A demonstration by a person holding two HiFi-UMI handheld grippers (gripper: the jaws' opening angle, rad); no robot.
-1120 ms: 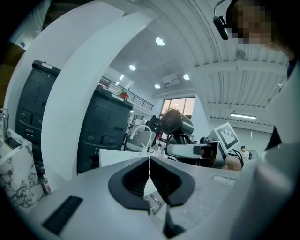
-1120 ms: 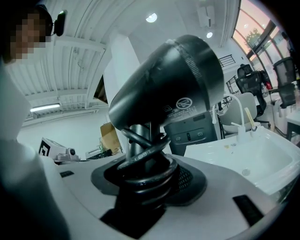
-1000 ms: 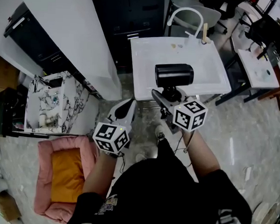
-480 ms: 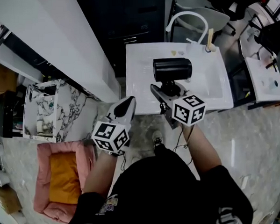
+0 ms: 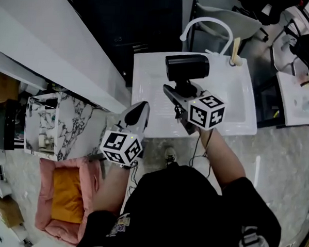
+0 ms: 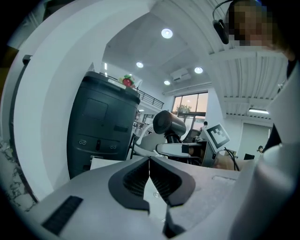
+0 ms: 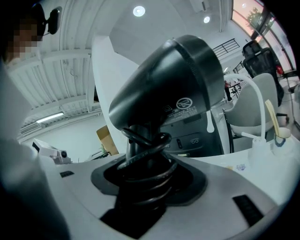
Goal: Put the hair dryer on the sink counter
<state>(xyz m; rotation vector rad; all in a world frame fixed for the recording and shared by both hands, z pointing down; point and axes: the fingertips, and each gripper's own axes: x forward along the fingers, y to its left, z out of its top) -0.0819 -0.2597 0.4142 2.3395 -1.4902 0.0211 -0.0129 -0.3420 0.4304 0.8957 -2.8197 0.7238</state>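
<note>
Head view, right tongs gripping hair dryer

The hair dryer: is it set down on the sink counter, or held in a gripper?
Held. The right gripper clamps its cord-wrapped handle; the hair dryer stands upright above the sink counter.

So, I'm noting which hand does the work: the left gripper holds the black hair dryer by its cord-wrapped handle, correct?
Not quite. It is the right gripper that holds the black hair dryer by its cord-wrapped handle, as the right gripper view shows. The left gripper is shut with nothing between its jaws.
</note>
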